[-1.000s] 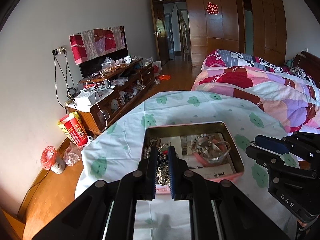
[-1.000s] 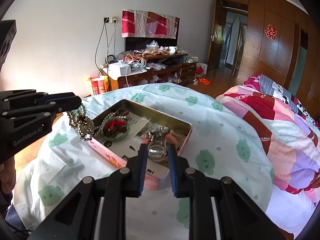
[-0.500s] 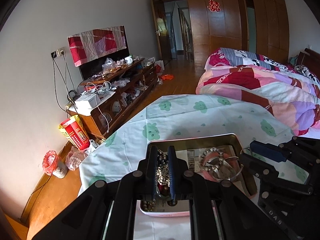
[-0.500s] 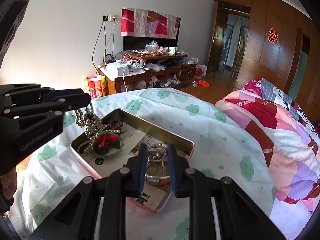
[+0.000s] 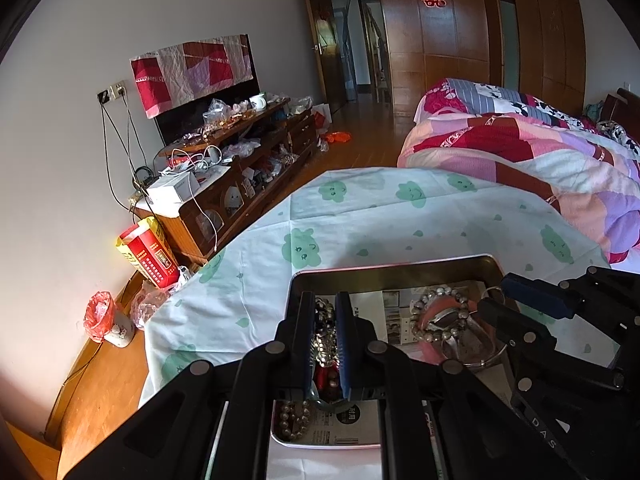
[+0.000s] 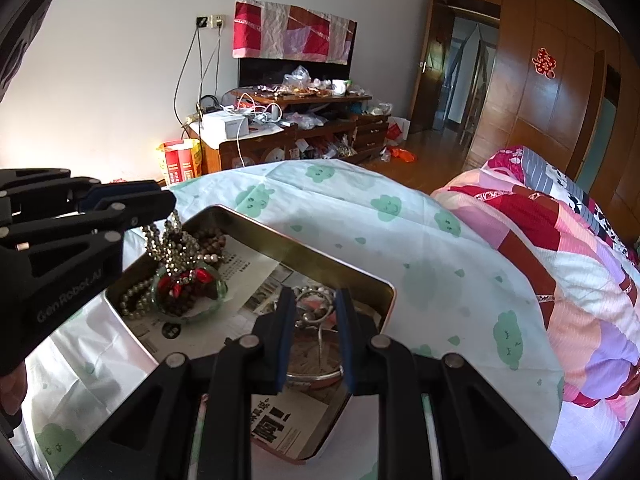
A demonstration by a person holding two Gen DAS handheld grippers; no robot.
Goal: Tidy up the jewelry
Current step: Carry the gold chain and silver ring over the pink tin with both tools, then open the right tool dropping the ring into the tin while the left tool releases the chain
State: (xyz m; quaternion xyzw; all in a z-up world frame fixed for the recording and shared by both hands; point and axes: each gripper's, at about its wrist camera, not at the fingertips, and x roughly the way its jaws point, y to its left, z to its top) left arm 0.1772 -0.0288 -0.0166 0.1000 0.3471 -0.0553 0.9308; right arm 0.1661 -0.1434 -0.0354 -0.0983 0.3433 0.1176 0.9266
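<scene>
A metal tin (image 5: 392,267) lined with newspaper lies on the cloud-print cloth. My left gripper (image 5: 325,300) hangs over the tin's left part, shut on a beaded chain (image 5: 326,344). In the right wrist view that chain (image 6: 173,240) dangles from the left gripper (image 6: 166,198) onto a green bangle (image 6: 218,300) and brown beads. My right gripper (image 6: 315,296) is over the tin's (image 6: 304,249) right part, shut on a silver bangle (image 6: 316,376) tangled with a bead bracelet. In the left wrist view the right gripper (image 5: 496,294) shows with that cluster (image 5: 440,320) low in the tin.
The cloth-covered table (image 5: 360,216) drops off at the left to a wooden floor (image 5: 100,380). A cluttered TV cabinet (image 6: 288,128) stands by the wall, with a red bag (image 5: 148,252) beside it. A bed with a patchwork quilt (image 6: 560,248) lies to the right.
Both grippers have moved forward and down over the tin with their jewelry. The chain and the bangle cluster now hang low inside the tin. Neither gripper has changed its grip.
</scene>
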